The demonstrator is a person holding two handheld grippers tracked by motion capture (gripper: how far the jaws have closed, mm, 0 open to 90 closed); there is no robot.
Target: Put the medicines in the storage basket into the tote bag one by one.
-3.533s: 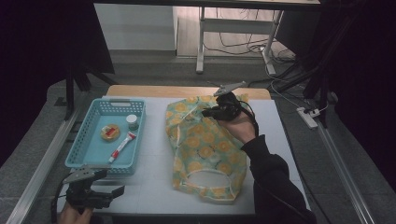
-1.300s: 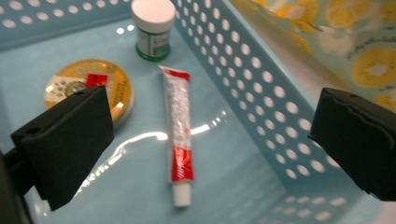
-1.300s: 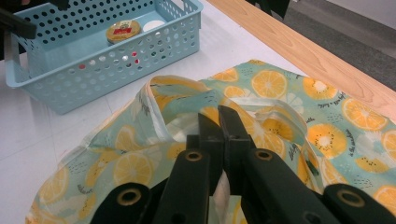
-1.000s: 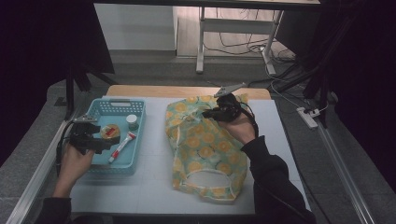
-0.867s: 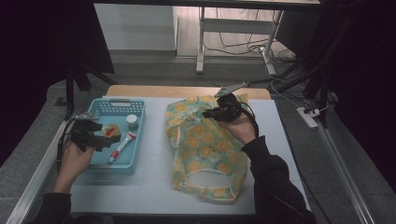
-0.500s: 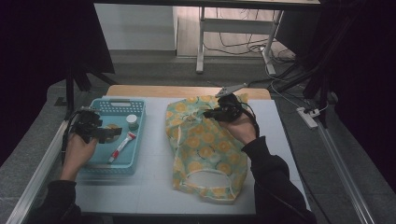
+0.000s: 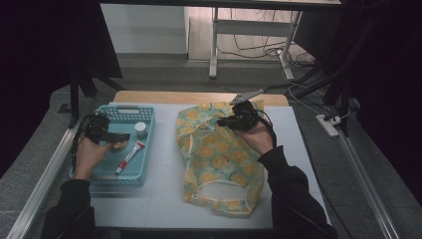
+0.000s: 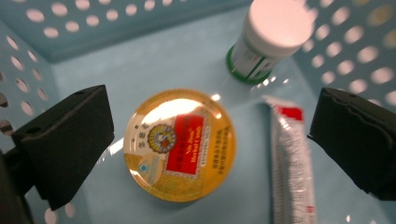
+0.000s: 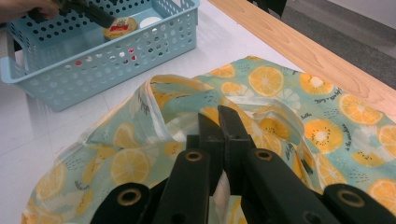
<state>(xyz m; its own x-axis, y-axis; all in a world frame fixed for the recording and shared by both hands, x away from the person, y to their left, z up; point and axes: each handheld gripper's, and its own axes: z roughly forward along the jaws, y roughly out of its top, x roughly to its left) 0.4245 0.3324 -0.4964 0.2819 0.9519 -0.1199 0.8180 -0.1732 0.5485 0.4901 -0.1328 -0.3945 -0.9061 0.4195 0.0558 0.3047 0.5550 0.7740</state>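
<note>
Since the earlier frames the left gripper (image 7: pixel 115 136) has come up from the near edge of the table (image 7: pixel 164 199) and now hangs over the blue basket (image 7: pixel 149 119), while the right gripper (image 7: pixel 224 122) has kept its place on the fruit-print bag (image 7: pixel 214 164).

That bag lies spread across the middle of the table, its handle end toward the person. The right gripper's jaws are closed tight on a fold of the cloth at the bag's far end; the right gripper view shows them pinched together over the fabric (image 9: pixel 261 107).

The basket stands at the table's left side, just beside the bag. Inside it the left gripper's jaws stand wide apart, one on either side of a round yellow tin (image 8: pixel 180 144) without touching it. A red-and-white sachet (image 8: pixel 292 158) lies just beside the tin, and a white-capped bottle (image 8: pixel 268 39) stands in the corner beyond.
</note>
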